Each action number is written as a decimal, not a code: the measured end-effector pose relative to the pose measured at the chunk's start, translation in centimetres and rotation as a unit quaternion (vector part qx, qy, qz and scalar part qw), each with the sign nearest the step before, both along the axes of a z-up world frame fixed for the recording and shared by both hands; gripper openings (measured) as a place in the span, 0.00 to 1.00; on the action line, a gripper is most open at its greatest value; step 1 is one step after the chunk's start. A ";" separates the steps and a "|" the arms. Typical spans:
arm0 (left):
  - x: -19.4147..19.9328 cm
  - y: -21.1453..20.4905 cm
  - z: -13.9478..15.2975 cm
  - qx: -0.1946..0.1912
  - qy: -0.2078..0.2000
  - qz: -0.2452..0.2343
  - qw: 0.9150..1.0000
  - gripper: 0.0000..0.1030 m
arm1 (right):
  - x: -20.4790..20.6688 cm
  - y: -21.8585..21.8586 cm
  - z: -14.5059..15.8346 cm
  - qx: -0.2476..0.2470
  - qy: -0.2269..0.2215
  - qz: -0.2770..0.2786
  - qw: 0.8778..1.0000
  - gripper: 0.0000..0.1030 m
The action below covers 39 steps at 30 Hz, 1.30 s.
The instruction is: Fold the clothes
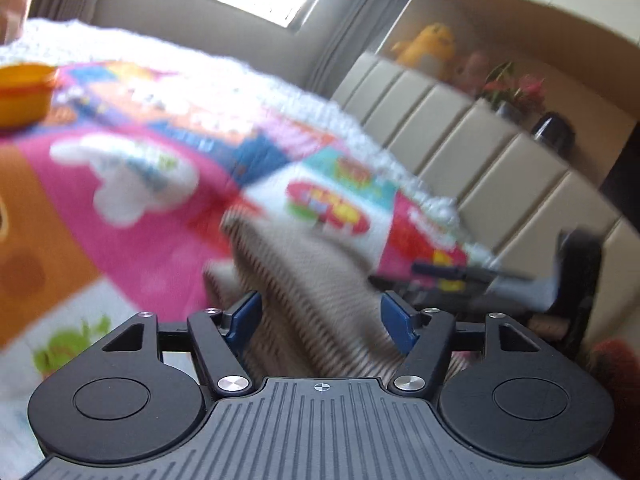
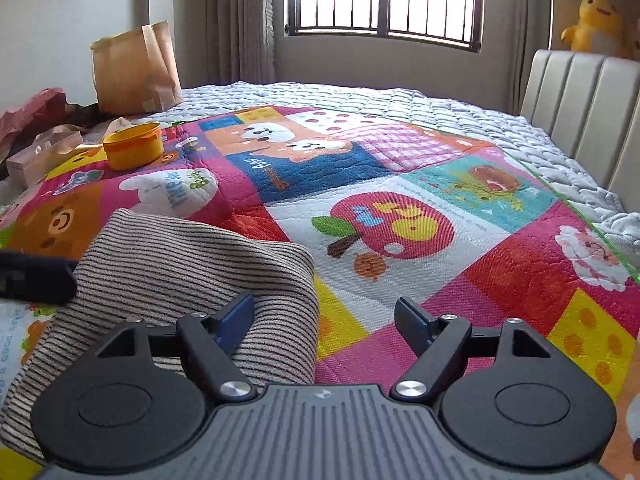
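A beige garment with thin dark stripes (image 2: 192,264) lies bunched in a rounded fold on the colourful quilt (image 2: 400,184). My right gripper (image 2: 324,320) is open; its left finger (image 2: 236,320) rests on the garment's right edge, and the right finger is over bare quilt. In the blurred left wrist view the same striped garment (image 1: 304,280) runs up between the spread fingers of my left gripper (image 1: 320,316), which is open. A dark shape at the left edge (image 2: 28,276) is part of the left gripper.
An orange bowl (image 2: 134,146) sits on the quilt at the far left, with a brown paper bag (image 2: 136,68) and crumpled bags behind it. A padded headboard (image 2: 580,100) runs along the right, and a yellow plush toy (image 2: 596,24) sits above it.
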State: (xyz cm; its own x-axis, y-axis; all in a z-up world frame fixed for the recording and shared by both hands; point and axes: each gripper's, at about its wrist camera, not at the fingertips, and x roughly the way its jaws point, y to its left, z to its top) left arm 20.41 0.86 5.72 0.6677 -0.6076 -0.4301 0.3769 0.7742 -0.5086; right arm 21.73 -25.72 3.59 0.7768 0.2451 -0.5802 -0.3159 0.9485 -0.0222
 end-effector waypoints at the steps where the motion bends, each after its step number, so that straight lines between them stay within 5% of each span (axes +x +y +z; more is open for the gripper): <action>1: 0.6 0.1 0.6 -0.009 -0.006 -0.002 1.000 0.61 | -0.3 0.2 0.3 -0.004 -0.007 0.002 1.000 0.76; 6: 5.0 -1.1 0.2 -0.002 0.020 0.000 1.000 0.54 | -4.4 1.4 2.6 0.012 -0.044 0.069 0.997 0.72; 9: 6.9 -1.0 -3.1 0.023 0.070 0.019 0.997 0.40 | -7.0 2.9 2.4 0.020 -0.022 0.135 0.990 0.71; 11: 7.0 -0.3 -5.0 -0.001 0.078 0.025 0.997 0.38 | -7.9 4.3 0.5 0.004 0.010 0.162 0.987 0.69; 15: 6.4 0.3 -4.4 0.003 0.075 0.036 0.997 0.36 | -7.5 4.2 -1.2 0.030 0.022 0.155 0.987 0.70; 17: 5.5 0.3 -2.9 0.025 0.062 0.049 0.997 0.41 | -7.1 3.9 -0.7 0.039 0.031 0.152 0.987 0.70; 19: 4.1 0.7 -1.5 0.026 0.054 0.066 0.996 0.69 | -7.6 4.1 -0.9 0.025 0.023 0.156 0.987 0.70; 21: 2.8 1.3 -0.9 0.013 0.066 0.067 0.995 0.81 | -8.0 4.3 -1.0 0.016 0.014 0.154 0.988 0.70; 28: 2.1 0.5 -5.6 -0.046 0.191 0.009 0.981 0.82 | -8.2 3.7 -0.1 0.028 0.017 0.153 0.988 0.71; 34: 1.8 -0.7 -6.0 -0.023 0.168 0.003 0.985 0.84 | -6.6 -3.0 1.7 0.114 0.044 0.097 0.988 0.78; 39: 1.1 -2.2 -5.4 0.023 0.141 0.000 0.990 0.85 | -3.3 -7.1 -0.2 0.201 0.103 0.038 0.973 0.78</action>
State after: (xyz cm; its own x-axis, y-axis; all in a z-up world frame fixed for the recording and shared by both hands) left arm 21.49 -1.31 0.32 0.5174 -0.5831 -0.6264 0.2248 0.7989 -0.5579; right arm 18.39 -32.82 3.43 0.6252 0.5365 -0.5668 -0.3430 0.8412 0.4179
